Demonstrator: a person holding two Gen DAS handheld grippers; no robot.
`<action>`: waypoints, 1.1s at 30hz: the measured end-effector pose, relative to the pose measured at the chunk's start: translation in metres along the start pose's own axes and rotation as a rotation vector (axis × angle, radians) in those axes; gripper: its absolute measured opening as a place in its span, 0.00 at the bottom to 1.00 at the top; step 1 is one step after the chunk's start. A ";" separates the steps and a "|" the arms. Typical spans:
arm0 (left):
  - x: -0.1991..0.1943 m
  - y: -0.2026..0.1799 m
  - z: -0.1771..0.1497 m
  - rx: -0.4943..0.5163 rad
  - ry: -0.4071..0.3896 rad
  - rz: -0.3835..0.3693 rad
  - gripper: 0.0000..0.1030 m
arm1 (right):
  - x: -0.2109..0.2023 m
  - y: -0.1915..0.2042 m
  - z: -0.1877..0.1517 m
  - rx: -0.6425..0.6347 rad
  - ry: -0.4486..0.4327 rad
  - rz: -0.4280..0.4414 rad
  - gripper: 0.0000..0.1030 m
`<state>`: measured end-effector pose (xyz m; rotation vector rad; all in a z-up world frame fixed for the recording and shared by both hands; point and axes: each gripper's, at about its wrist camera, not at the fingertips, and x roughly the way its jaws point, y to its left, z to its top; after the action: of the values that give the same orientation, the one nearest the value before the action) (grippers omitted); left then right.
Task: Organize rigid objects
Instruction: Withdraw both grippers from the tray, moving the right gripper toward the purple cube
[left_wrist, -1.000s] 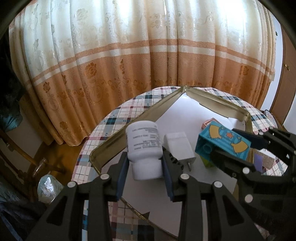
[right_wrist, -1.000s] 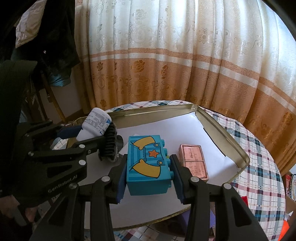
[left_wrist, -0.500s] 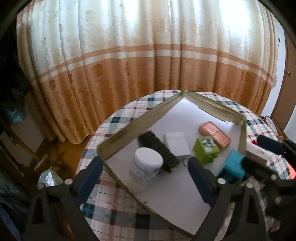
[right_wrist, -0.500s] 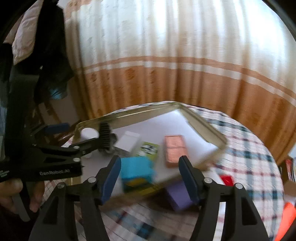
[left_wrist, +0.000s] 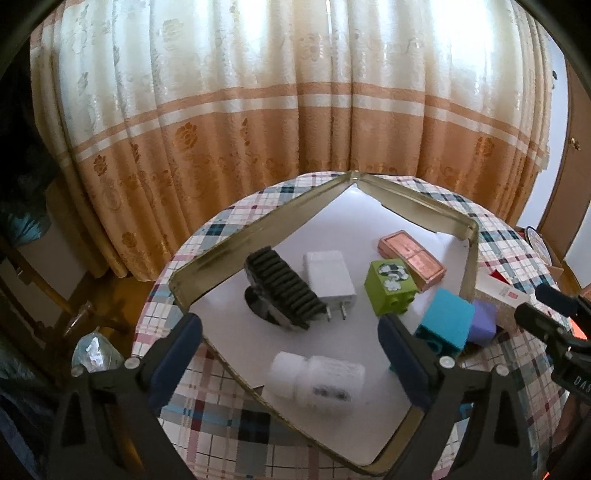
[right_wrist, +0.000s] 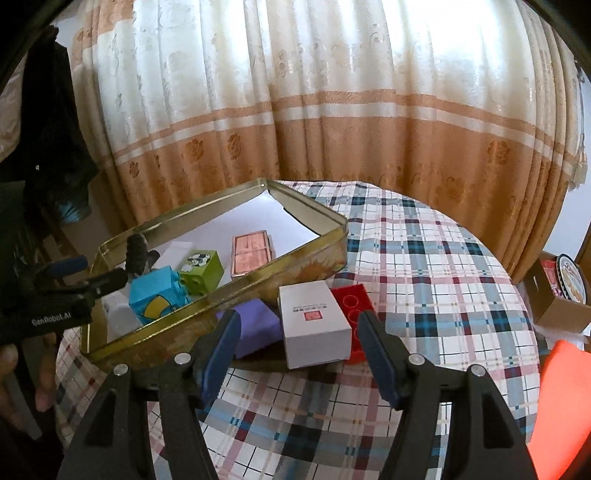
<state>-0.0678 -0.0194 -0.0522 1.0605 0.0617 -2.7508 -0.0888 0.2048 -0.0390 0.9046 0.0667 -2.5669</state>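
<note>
We held our left gripper (left_wrist: 290, 345) wide apart and empty above the near end of the shallow gold metal tin (left_wrist: 221, 251), which sat on the round desk with the plaid cloth (right_wrist: 424, 266). Inside the tin, on its white paper lining, the white plastic pill bottle (left_wrist: 317, 382) lay on its side, blurred, just below our left gripper's fingers. Farther in were a black ribbed block (left_wrist: 282, 291), touching a white plug adapter (left_wrist: 330, 280), then a green toy brick (left_wrist: 391, 286) beside a flat copper-coloured box (left_wrist: 412, 258), and a blue toy brick (right_wrist: 157, 299) at the tin's right wall. Our right gripper (right_wrist: 299, 349) was also spread wide and empty, poised over a white rectangular carton (right_wrist: 314, 325) outside the tin, with a purple block (right_wrist: 256, 326) to its left and a red toy brick (right_wrist: 351, 314) to its right.
</note>
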 end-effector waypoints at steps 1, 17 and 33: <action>0.001 0.002 0.000 -0.007 0.005 0.001 0.95 | 0.002 0.001 0.000 -0.001 0.003 0.001 0.66; 0.006 0.014 0.000 -0.044 0.013 0.012 0.95 | 0.014 0.031 0.004 -0.120 0.011 0.078 0.66; 0.011 0.024 0.000 -0.070 0.025 0.018 0.97 | 0.041 0.036 0.006 -0.200 0.122 0.081 0.66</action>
<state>-0.0712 -0.0450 -0.0585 1.0711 0.1501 -2.6984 -0.1063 0.1557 -0.0558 0.9653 0.3098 -2.3783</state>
